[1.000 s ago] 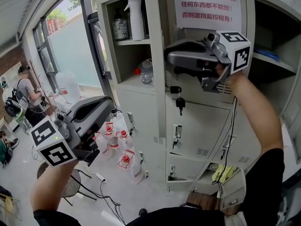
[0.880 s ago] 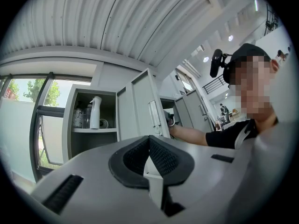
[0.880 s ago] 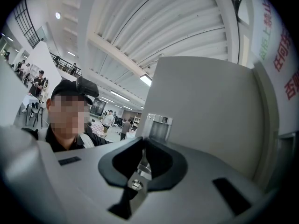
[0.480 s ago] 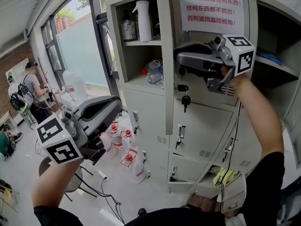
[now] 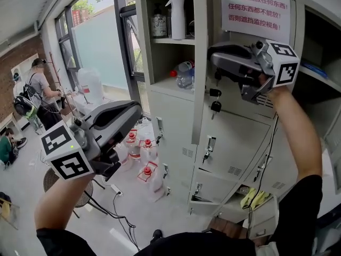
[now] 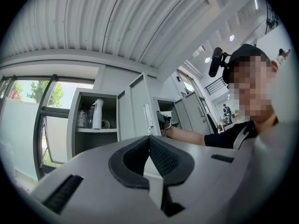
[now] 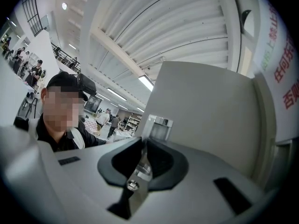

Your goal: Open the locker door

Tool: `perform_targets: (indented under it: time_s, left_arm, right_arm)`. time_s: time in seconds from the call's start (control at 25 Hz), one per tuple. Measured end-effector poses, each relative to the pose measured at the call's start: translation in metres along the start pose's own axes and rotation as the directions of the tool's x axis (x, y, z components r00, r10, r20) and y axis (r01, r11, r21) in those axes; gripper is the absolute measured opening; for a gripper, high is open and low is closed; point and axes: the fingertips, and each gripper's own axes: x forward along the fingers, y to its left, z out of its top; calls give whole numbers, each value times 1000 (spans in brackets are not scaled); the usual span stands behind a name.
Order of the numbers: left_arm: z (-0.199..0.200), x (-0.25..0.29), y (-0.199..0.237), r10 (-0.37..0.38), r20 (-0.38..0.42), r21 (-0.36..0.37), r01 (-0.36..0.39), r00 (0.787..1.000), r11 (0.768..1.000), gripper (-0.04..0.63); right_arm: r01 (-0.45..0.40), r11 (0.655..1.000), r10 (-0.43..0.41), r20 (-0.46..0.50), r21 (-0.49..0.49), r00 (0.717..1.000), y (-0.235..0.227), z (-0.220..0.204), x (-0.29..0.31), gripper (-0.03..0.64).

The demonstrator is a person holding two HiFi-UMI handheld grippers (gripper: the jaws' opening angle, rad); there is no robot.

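The grey upper locker door (image 5: 242, 113) with a paper notice stands swung out, its free edge (image 5: 199, 63) toward me. Keys (image 5: 215, 101) hang from its lock. My right gripper (image 5: 214, 57) is at the door's front near that edge. In the right gripper view its jaws (image 7: 145, 146) flank a thin metal handle tab (image 7: 139, 172); the pads still touch it while the jaws are opening. The door panel (image 7: 205, 111) fills the background. My left gripper (image 5: 134, 112) hangs low at the left, away from the lockers, shut with nothing between its pads (image 6: 149, 143).
The open compartment beside the door holds a white spray bottle (image 5: 177, 16) and plastic bottles (image 5: 184, 74). Red-capped jugs (image 5: 143, 156) stand on the floor by the lockers. A round stool (image 5: 80, 199) and cables lie below my left arm. A person (image 5: 40, 84) stands by the windows.
The lockers have slid to the right in the head view as the camera turned. My right gripper stays at the door's handle. The left gripper has risen slightly.
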Motion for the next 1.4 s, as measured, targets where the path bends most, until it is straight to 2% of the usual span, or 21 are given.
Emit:
perform_targets:
  time_s: [0.32, 0.56, 0.76, 1.04, 1.2, 1.4]
  left_arm:
    - [-1, -7, 13, -3, 17, -21, 4, 1000, 1000, 11]
    - [-6, -10, 21, -29, 59, -39, 32, 998, 999, 11]
    - [-16, -14, 24, -36, 86, 30, 33, 996, 999, 11]
    - [-47, -20, 2, -60, 94, 94, 51, 994, 994, 11]
    - [-65, -23, -18, -67, 123, 115, 53, 990, 992, 11]
    - [-116, -35, -37, -8, 61, 152, -1, 998, 988, 11]
  right_arm:
    - [69, 997, -69, -14, -18, 998, 0, 1, -1, 49]
    - [77, 996, -77, 8, -38, 997, 25, -1, -4, 49]
    - [88, 994, -86, 40, -61, 996, 65, -14, 6, 48]
    - [221, 975, -220, 66, -4, 973, 105, -51, 12, 44]
    - [275, 961, -277, 77, 39, 958, 120, -79, 12, 40]
    - [319, 941, -327, 61, 112, 943, 137, -128, 17, 40]
